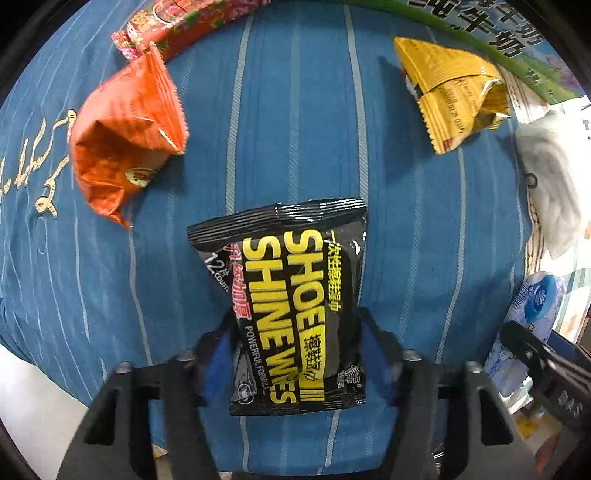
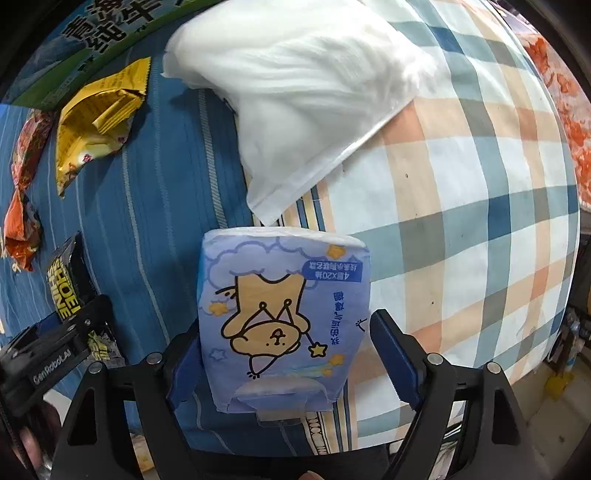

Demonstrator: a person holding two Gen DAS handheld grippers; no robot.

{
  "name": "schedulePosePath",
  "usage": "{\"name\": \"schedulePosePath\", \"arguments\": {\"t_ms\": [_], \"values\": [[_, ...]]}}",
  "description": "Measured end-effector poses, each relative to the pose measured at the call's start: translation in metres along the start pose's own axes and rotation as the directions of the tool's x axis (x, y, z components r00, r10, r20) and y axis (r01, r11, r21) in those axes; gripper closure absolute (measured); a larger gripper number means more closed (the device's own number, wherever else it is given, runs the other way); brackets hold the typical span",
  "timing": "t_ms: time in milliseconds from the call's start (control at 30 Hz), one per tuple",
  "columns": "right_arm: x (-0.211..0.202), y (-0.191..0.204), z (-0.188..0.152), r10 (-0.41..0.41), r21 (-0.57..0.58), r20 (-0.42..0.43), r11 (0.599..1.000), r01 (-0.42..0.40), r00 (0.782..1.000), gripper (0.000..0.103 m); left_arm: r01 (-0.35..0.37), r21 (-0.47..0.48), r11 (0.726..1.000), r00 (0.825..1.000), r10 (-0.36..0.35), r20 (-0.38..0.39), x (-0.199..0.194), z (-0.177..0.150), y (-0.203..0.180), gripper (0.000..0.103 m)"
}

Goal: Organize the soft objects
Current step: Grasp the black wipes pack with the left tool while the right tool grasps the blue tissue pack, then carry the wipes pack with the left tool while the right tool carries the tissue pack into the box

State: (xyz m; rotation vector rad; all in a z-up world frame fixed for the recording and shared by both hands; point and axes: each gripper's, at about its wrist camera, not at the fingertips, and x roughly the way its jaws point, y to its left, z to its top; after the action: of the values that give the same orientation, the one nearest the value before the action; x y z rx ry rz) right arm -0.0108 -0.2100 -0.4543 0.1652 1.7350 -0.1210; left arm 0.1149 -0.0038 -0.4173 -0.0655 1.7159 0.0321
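Fingers of left gripper [image 1: 295,354] press both sides of a black shoe-wipe pack [image 1: 291,306], clamped on its lower half; pack hangs above the blue striped cloth [image 1: 295,129]. Right gripper [image 2: 284,354] fingers flank a light-blue tissue pack [image 2: 284,317] w/ cartoon bear print: left pad touches the pack, right pad stands just off its edge, so a firm grip can't be confirmed. Surface: blue striped cloth on the left side, meeting a plaid sheet [image 2: 461,221] in orange, blue and grey on the right. On the blue cloth lie an orange snack bag [image 1: 125,144], opened and crumpled, and a yellow snack bag [image 1: 454,96], well apart. White soft bag [image 2: 306,96] straddles the seam btw. cloth and plaid. Far edge: green-bordered carton [image 1: 517,40] w/ Chinese print and a red floral packet [image 1: 173,22]. Room beyond the bed edge is blurred, dim clutter only.
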Motion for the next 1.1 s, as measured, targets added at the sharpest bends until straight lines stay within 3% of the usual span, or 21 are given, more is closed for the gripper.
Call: {"name": "schedulePosePath", "arguments": {"t_ms": [200, 433, 500, 633, 667, 767, 1033, 1100], "values": [[0.027, -0.019, -0.012, 0.007, 0.058, -0.048, 0.998, -0.004, 0.999, 0.019, 0.005, -0.007, 1.000, 1.000, -0.005, 0.016, -0.020, -0.018, -0.001, 0.057], [0.030, 0.007, -0.032, -0.050, -0.009, -0.027, 0.999, 0.049, 0.998, 0.051, -0.005, 0.014, 1.000, 0.997, 0.004, 0.078, -0.041, -0.046, 0.005, 0.058], [0.026, 0.012, -0.038, -0.048, -0.024, -0.018, 0.999, 0.048, 0.999, 0.054, -0.003, 0.025, 1.000, 0.995, 0.000, 0.098, -0.062, -0.055, 0.000, 0.059], [0.016, 0.028, -0.057, -0.045, -0.064, 0.021, 0.997, 0.046, 0.999, 0.055, 0.006, 0.047, 0.999, 0.990, -0.013, 0.143, -0.097, -0.075, -0.005, 0.059], [0.001, 0.032, -0.050, -0.041, -0.072, 0.028, 0.996, 0.043, 0.999, 0.055, 0.008, 0.052, 0.999, 0.988, -0.016, 0.154, -0.107, -0.080, -0.004, 0.059], [0.001, 0.035, -0.074, -0.021, -0.097, 0.066, 0.995, 0.027, 0.998, 0.055, 0.020, 0.076, 0.997, 0.981, -0.034, 0.192, -0.136, -0.097, -0.006, 0.059], [-0.054, 0.029, -0.113, 0.060, -0.177, 0.184, 0.984, -0.027, 0.981, 0.055, 0.045, 0.132, 0.990, 0.941, -0.086, 0.328, -0.239, -0.126, -0.020, 0.059], [-0.081, 0.023, -0.107, 0.080, -0.192, 0.210, 0.981, -0.039, 0.974, 0.055, 0.042, 0.141, 0.989, 0.928, -0.091, 0.362, -0.259, -0.120, -0.026, 0.059]]}}
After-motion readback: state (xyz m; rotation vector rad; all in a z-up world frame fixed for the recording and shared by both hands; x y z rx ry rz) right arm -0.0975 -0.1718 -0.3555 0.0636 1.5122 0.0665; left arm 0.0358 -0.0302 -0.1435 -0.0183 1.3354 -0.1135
